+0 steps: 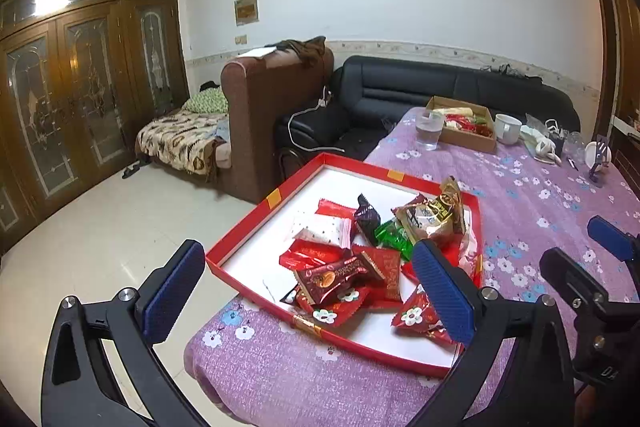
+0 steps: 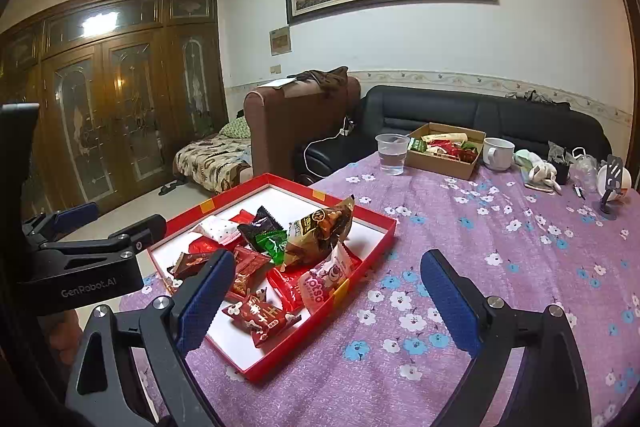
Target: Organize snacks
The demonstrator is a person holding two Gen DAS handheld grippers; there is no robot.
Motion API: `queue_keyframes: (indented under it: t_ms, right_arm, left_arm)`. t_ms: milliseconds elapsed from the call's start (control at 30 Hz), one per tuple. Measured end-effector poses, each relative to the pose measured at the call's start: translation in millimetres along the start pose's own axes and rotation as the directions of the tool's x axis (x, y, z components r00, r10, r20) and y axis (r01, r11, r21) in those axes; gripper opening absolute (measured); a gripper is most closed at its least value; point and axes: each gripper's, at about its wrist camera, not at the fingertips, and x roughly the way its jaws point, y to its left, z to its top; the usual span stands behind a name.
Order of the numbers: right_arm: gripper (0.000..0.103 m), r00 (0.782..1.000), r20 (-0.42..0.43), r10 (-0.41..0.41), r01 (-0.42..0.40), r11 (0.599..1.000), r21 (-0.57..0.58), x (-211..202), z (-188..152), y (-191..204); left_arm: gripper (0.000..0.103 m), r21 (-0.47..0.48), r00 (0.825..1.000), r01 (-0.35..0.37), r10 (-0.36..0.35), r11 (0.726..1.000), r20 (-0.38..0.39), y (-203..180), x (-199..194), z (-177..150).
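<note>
A shallow red tray [image 1: 236, 233] [image 2: 366, 269] with a white floor sits at the near left corner of the table and holds a heap of wrapped snacks [image 1: 352, 263] [image 2: 276, 259]: red packets, a green one [image 1: 394, 235], a brown-gold bag [image 1: 434, 213] [image 2: 320, 231] and a pink-white packet [image 2: 324, 279]. My left gripper [image 1: 308, 291] is open and empty, held above the tray's near side. My right gripper [image 2: 328, 301] is open and empty above the tray's right edge. Each gripper also shows in the other's view, the right one [image 1: 580, 259] and the left one [image 2: 112, 223].
The table has a purple flowered cloth [image 2: 500, 267]. At its far end stand a cardboard box of snacks [image 2: 444, 149] [image 1: 464, 125], a plastic cup of water [image 2: 392, 153] [image 1: 428, 129], a white mug [image 2: 496, 153] and small clutter [image 2: 568, 171]. Sofas stand beyond the table.
</note>
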Motion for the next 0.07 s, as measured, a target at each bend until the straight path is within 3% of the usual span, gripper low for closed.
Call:
queue_keyframes:
  t_ms: [67]
  right_arm:
    - [0.095, 1.000, 0.000, -0.004, 0.004, 1.000, 0.012, 0.7, 0.0, -2.1]
  left_arm:
    - [0.103, 0.013, 1.000, 0.000, 0.000, 1.000, 0.009, -4.0, -0.8, 0.8]
